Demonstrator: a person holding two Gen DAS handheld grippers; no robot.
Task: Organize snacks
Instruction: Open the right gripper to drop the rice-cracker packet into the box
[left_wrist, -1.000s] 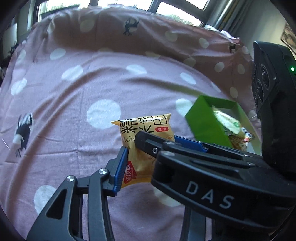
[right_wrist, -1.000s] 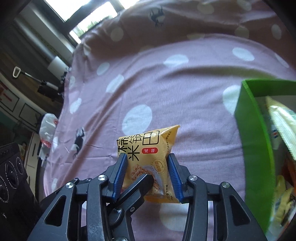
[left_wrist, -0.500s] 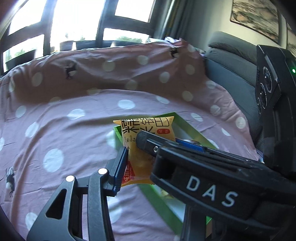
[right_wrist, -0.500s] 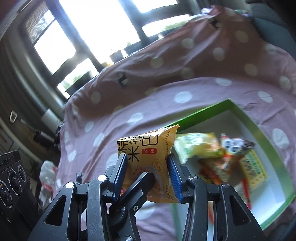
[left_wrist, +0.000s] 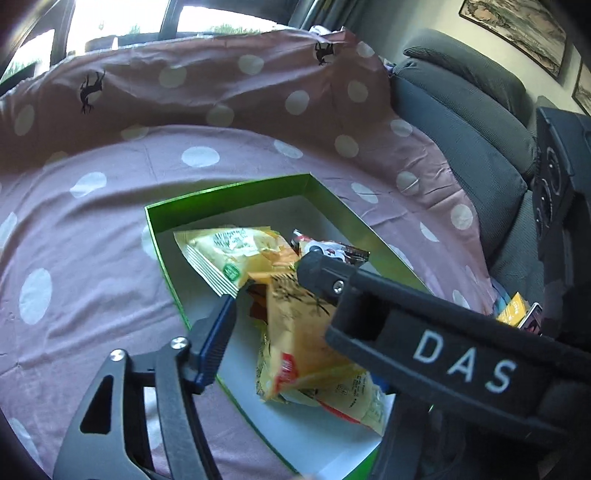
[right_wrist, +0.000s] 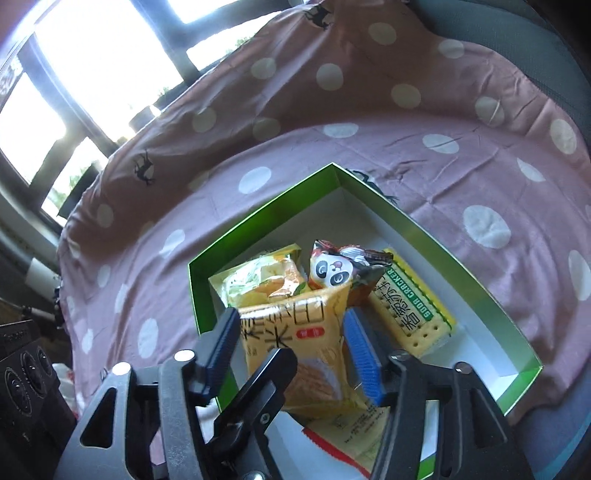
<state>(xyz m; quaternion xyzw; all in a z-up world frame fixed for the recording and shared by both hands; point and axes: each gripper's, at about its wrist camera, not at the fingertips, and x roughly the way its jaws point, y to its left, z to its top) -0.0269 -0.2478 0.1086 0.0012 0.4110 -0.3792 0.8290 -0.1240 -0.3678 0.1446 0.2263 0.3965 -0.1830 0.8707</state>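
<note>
Polka-dot cloth (right_wrist: 461, 173) under green box (right_wrist: 258, 218) | orange snack packet (right_wrist: 291, 343) over box, between both grippers | left gripper (left_wrist: 273, 291), right gripper (right_wrist: 291, 339) just opened, pads clear | risk: packet snags on the crossed fingers, tips outside near wall.

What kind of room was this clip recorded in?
Most likely a home living room: a grey sofa draped with a pink polka-dot sheet, framed pictures on the wall, and big windows behind. The green snack box sits on the sheet.
</note>
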